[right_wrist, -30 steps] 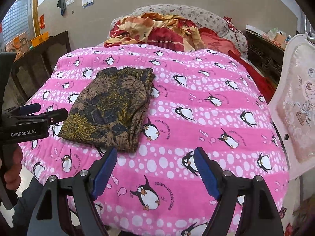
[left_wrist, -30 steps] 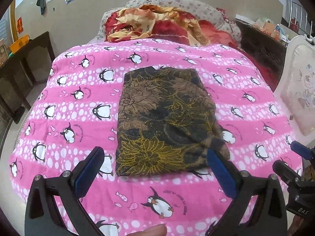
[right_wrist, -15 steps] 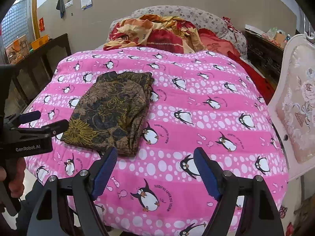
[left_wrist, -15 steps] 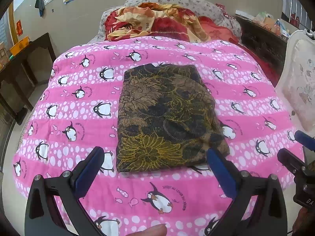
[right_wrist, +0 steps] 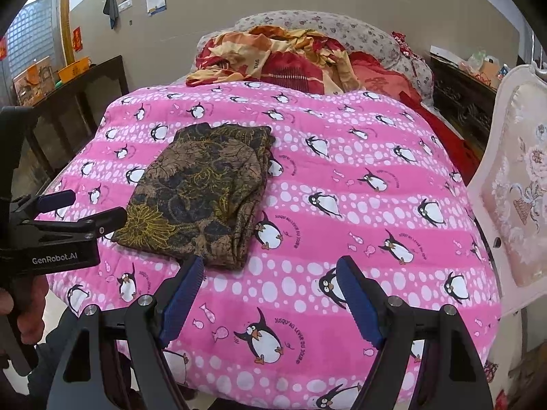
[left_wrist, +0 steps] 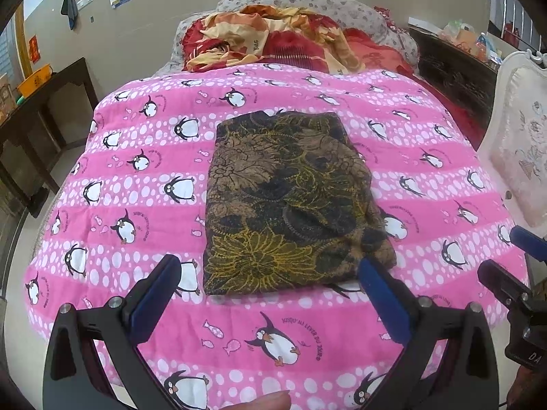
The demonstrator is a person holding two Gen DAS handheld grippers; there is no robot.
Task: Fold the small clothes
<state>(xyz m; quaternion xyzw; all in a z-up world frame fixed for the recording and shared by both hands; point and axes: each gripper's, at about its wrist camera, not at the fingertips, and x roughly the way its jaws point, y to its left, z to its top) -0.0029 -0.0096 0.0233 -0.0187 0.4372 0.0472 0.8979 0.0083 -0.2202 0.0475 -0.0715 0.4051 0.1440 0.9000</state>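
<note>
**Lying folded: one patterned garment on bed**

Item: brown, black and yellow floral garment (left_wrist: 290, 201), folded to a rough rectangle, flat on the pink penguin quilt (left_wrist: 136, 177), left of the bed's middle in the right wrist view (right_wrist: 201, 194).
Left tongs (left_wrist: 270, 273): blue pads spread apart, empty, hovering at the garment's near edge.
Right tongs (right_wrist: 270, 273): spread apart, empty, over bare quilt just right of the garment.
Beyond: crumpled red and orange bedding (left_wrist: 273, 44); pale upholstered chair (right_wrist: 512, 188) beside the bed.
</note>
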